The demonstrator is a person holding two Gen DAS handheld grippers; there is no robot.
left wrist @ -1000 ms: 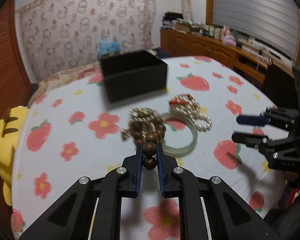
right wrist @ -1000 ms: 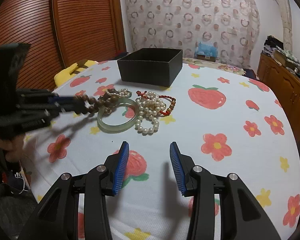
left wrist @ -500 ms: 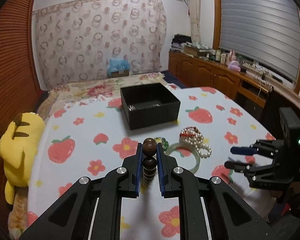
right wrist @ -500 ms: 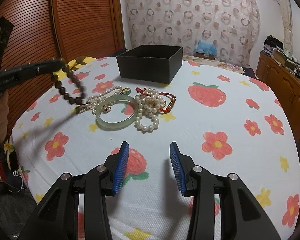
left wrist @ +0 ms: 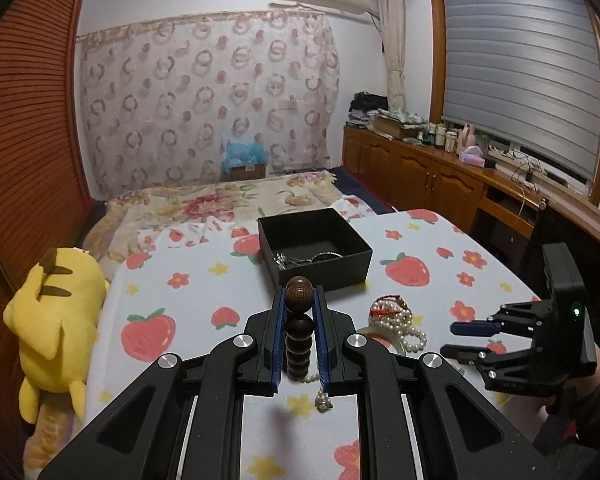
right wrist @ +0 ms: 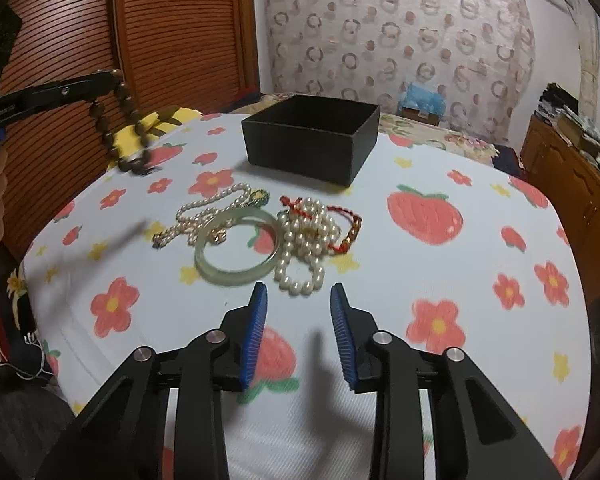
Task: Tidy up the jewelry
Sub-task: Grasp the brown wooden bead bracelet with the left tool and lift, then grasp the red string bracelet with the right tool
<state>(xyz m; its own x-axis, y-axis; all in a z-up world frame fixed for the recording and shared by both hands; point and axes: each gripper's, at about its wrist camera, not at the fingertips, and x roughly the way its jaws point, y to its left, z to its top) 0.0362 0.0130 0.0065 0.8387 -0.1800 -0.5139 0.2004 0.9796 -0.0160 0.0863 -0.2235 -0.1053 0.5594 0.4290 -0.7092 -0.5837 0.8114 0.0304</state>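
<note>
Fingers of the left gripper are pinched on a string of dark brown wooden beads, whose big carved bead sits at the tips while the rest hangs as a loop above the strawberry-and-flower printed tablecloth. In the right wrist view that loop dangles at the far left, well clear of the cloth and left of the open black square box. The box stands far centre; the left wrist view shows silvery pieces lying inside it.

The right gripper hovers low with its blue-padded jaws spread and nothing between them. Just beyond its tips lie a pale green jade bangle and, touching the bangle's right side, a heap of white pearls tangled with a red cord bracelet. A thin strand of small pearls with a green pendant runs under the bangle's far left edge. A yellow plush toy leans at the table's left edge.
</note>
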